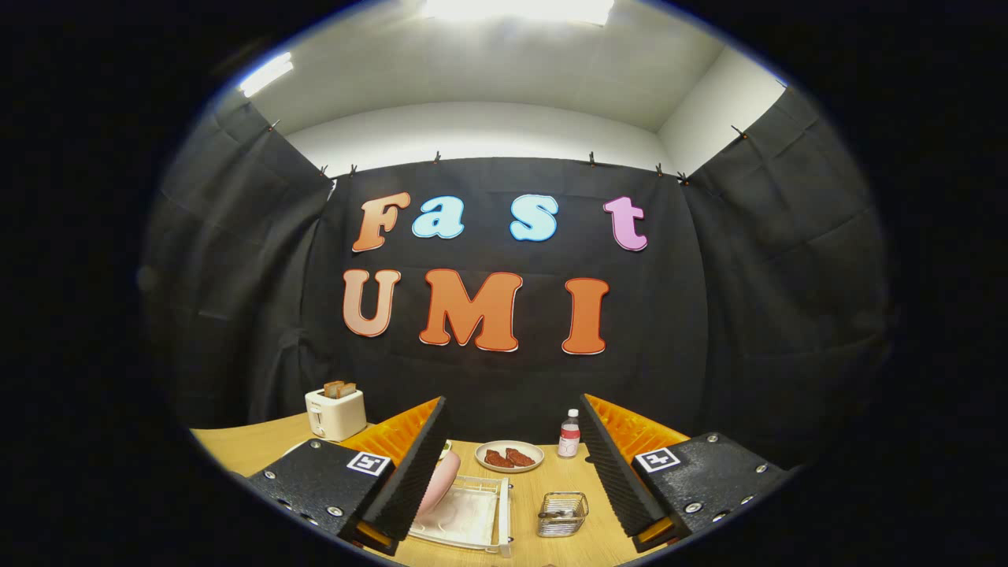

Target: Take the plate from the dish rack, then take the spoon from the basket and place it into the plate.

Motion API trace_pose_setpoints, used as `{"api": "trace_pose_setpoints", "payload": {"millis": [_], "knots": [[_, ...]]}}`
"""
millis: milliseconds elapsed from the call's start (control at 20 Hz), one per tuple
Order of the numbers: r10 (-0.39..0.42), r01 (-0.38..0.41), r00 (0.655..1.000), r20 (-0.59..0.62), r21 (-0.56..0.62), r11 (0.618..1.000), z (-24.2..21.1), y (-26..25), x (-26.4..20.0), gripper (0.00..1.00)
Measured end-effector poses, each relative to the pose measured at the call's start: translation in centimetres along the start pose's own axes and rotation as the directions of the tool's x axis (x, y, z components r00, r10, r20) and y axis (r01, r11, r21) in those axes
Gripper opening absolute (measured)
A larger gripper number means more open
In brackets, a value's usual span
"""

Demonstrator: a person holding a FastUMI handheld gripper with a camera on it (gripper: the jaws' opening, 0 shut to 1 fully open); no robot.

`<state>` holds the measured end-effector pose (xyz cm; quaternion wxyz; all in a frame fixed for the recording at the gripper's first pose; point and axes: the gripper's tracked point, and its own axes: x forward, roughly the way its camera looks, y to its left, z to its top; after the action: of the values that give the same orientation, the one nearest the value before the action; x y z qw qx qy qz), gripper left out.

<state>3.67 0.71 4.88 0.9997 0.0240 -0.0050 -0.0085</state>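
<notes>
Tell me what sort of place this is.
Probably a staged kitchen set in a recording booth: a wooden table against black cloth walls, with a toaster, a dish rack holding a pink plate, and a wire basket. The hand-held gripper hovers open above them.

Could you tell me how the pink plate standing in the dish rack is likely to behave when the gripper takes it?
The pink plate stands on edge in the dish rack, so it probably lifts out by its rim. It looks rigid and smooth, perhaps slippery. The open gripper is wide apart.
</notes>
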Motion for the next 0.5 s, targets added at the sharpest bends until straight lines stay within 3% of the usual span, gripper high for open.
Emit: {"api": "trace_pose_setpoints", "payload": {"millis": [250,350,500], "knots": [[0.036,-0.037,0.999,0.022,0.043,0.998,0.4,1.0,-0.9,0.97],[0.053,-0.051,0.998,-0.035,0.068,0.996,-0.2,1.6,-0.3,0.97],[0.143,-0.12,0.981,-0.132,0.166,0.979,-0.7,3.7,0.8,0.97]]}}
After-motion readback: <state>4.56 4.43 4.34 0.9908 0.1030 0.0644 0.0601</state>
